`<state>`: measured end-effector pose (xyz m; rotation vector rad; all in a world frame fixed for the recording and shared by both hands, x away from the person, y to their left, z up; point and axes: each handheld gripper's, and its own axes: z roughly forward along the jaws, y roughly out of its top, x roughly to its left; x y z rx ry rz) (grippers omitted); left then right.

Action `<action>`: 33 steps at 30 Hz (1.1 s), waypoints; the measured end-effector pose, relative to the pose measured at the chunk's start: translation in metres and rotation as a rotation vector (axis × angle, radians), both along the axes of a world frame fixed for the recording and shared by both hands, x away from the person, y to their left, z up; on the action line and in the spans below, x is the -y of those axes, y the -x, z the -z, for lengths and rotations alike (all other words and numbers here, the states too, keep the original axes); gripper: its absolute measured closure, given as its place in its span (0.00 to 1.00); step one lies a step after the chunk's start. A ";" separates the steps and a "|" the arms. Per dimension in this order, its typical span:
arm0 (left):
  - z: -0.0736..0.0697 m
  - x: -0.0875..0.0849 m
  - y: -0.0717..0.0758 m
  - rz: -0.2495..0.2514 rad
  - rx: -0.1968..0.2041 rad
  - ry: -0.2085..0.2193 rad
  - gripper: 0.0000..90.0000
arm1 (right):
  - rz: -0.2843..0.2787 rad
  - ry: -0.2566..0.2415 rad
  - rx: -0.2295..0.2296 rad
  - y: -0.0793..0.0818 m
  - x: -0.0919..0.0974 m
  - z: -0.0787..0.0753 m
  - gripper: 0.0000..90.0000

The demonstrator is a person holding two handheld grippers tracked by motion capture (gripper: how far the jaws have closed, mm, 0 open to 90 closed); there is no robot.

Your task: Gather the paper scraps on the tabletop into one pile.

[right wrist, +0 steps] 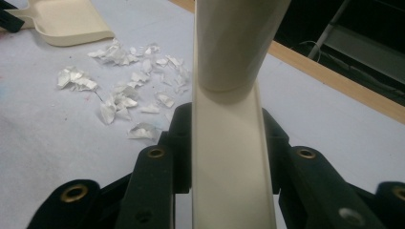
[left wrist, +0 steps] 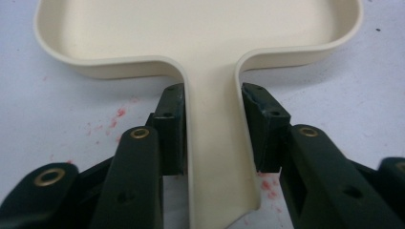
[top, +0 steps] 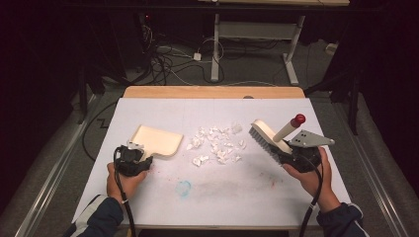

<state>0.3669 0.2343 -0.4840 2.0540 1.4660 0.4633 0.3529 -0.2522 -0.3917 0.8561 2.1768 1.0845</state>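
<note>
A cream dustpan (top: 157, 139) lies flat on the white table top (top: 222, 197), left of centre. My left gripper (top: 143, 157) is at its near end, and its two pads sit against either side of the dustpan's handle (left wrist: 210, 143). So my left gripper (left wrist: 212, 95) is shut on that handle. On the right, my right gripper (top: 284, 149) is shut on a cream hand brush (top: 264, 136) with grey bristles and a red-tipped handle (top: 297, 120). The brush's back (right wrist: 229, 162) runs up between the jaws of my right gripper (right wrist: 228, 114). Several white paper scraps (top: 217, 144) lie between dustpan and brush.
A pale blue stain (top: 184, 187) and faint red smears mark the near part of the sheet. The table's wooden far edge (top: 212, 92) borders a floor with cables and desk legs (top: 215, 54). The paper scraps (right wrist: 129, 81) and the dustpan (right wrist: 67, 21) lie left of the brush.
</note>
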 end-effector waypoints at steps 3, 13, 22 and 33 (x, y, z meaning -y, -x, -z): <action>0.000 -0.001 0.000 -0.006 0.002 0.013 0.70 | -0.001 0.000 -0.002 0.000 0.000 0.001 0.75; 0.000 0.003 0.003 -0.164 0.000 0.048 0.70 | 0.009 0.005 -0.013 -0.001 -0.001 0.002 0.75; -0.001 0.005 0.005 -0.145 0.011 0.041 0.52 | 0.013 0.006 -0.018 -0.003 -0.001 0.003 0.75; -0.016 -0.008 0.034 -0.014 0.134 0.023 0.28 | 0.063 0.072 -0.005 -0.039 -0.007 0.008 0.75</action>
